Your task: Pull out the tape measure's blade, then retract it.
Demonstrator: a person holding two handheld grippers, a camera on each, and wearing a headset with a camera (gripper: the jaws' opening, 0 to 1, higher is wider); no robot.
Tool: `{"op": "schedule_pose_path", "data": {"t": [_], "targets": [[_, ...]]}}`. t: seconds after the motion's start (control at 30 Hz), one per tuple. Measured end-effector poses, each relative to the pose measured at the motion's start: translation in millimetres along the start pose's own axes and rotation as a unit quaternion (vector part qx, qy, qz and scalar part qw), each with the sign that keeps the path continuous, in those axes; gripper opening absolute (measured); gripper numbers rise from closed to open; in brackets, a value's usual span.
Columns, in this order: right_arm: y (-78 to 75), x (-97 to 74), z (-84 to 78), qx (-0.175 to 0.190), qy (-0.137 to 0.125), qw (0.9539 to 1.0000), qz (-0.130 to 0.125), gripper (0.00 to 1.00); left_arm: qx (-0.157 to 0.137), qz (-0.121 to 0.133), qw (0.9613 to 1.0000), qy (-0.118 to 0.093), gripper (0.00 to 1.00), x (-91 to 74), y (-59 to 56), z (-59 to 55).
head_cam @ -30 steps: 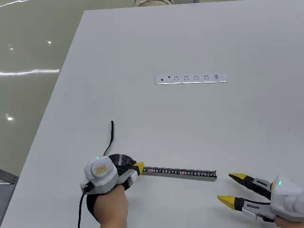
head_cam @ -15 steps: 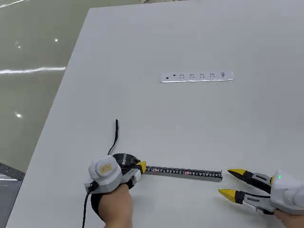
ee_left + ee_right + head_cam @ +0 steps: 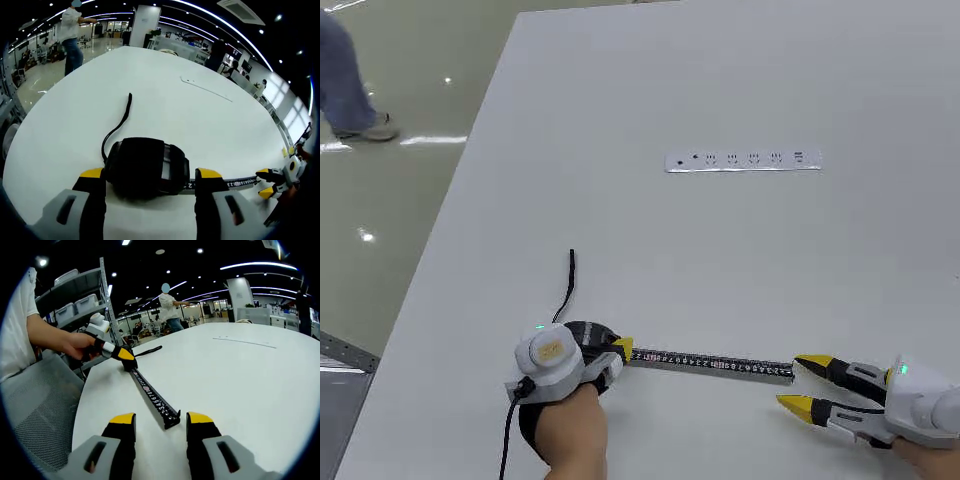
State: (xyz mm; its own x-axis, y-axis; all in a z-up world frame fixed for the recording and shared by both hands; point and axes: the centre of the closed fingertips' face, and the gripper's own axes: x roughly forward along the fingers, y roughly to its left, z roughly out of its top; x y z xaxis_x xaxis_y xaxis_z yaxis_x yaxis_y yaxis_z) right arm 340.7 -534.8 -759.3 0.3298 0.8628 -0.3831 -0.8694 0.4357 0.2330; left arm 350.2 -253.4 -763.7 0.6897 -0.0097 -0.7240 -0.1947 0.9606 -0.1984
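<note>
Two tongs engaged: left tongs [image 3: 150, 173] clamped on black round tape measure case [image 3: 145, 165] at near-left of white counter [image 3: 720, 260]; black numbered blade [image 3: 710, 364] laid out rightward, hooked tip [image 3: 171, 421] just ahead of spread right tongs [image 3: 792, 381], judged nearer for regrasp

left tool [image 3: 620, 350] white, yellow-tipped (black cable [image 3: 506, 440]) | right tool [image 3: 799, 382] alike
</note>
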Motion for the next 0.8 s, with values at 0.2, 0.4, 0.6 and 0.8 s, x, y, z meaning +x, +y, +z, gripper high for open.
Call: {"op": "schedule_pose_path", "data": {"t": [0.2,0.4,0.6,0.8], "targets": [[-1.5,5.1,0.2,0.003,-0.003,1.0000,0.004,0.39,0.001,0.005,1.0000,-0.003,0.67,0.2,2.1,-0.2],[0.3,8.1,1.8,0.008,-0.004,0.9999,0.008,0.38,-0.009,0.007,0.9999,-0.002,0.65,0.5,3.7,0.4],[0.4,11.8,0.7,0.011,-0.004,0.9999,0.011,0.38,-0.008,0.011,0.9999,-0.001,0.66,1.8,3.9,0.4],[1.6,14.0,2.5,0.010,-0.005,0.9999,0.013,0.36,-0.005,0.014,0.9999,0.002,0.66,3.0,4.7,0.3]]}}
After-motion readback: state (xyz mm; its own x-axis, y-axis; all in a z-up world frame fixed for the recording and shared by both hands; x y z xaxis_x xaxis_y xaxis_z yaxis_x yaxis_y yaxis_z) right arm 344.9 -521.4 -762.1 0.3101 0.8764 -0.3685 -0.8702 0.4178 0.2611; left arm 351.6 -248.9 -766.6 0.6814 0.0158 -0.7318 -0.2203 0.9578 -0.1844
